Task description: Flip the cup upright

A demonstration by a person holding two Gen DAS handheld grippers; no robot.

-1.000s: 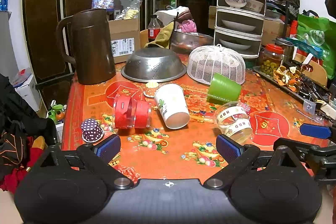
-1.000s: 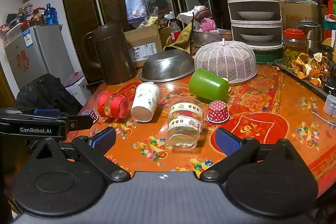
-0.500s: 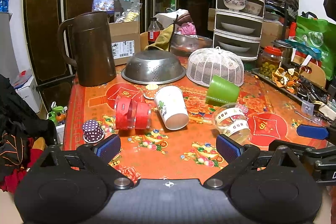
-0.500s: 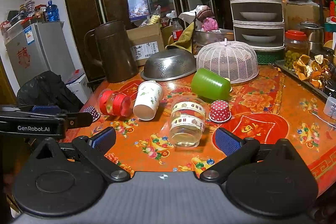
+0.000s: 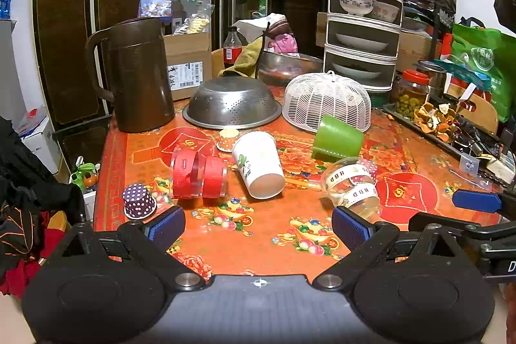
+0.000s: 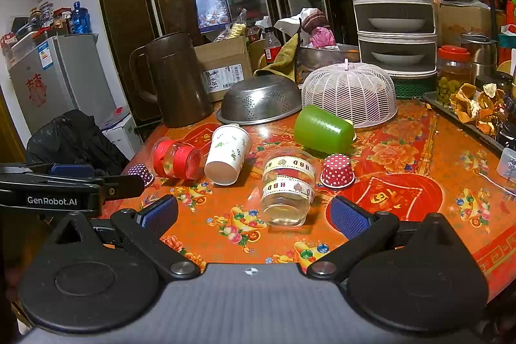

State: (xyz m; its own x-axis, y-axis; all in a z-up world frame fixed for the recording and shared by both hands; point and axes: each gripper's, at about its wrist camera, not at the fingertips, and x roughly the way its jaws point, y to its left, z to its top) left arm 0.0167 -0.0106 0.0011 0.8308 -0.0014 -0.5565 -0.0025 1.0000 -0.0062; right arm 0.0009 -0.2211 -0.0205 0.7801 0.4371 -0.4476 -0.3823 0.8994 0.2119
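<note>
Several cups lie on their sides on the orange patterned table [image 5: 258,234]: a white paper cup [image 5: 258,163] [image 6: 228,153], a green plastic cup [image 5: 337,139] [image 6: 322,129], a clear cup with red ribbon [image 5: 198,174] [image 6: 175,158] and a clear cup with HBD ribbon [image 5: 353,184] [image 6: 287,186]. My left gripper [image 5: 258,223] is open and empty, near the table's front edge, short of the white cup. My right gripper [image 6: 254,215] is open and empty, its fingers either side of the HBD cup's mouth, not touching it.
Small dotted paper cups stand upside down: purple [image 5: 138,200], red [image 6: 338,171], orange [image 5: 227,139]. Behind stand a brown jug [image 5: 138,76], an upturned steel colander [image 5: 232,103], a white mesh food cover [image 5: 327,105], a tiered dish rack [image 5: 364,21] and a tray of peels [image 5: 441,121].
Both grippers have pulled back and risen slightly, so the table scene sits a little smaller and higher. Nothing on the table has moved. Both stay open.
</note>
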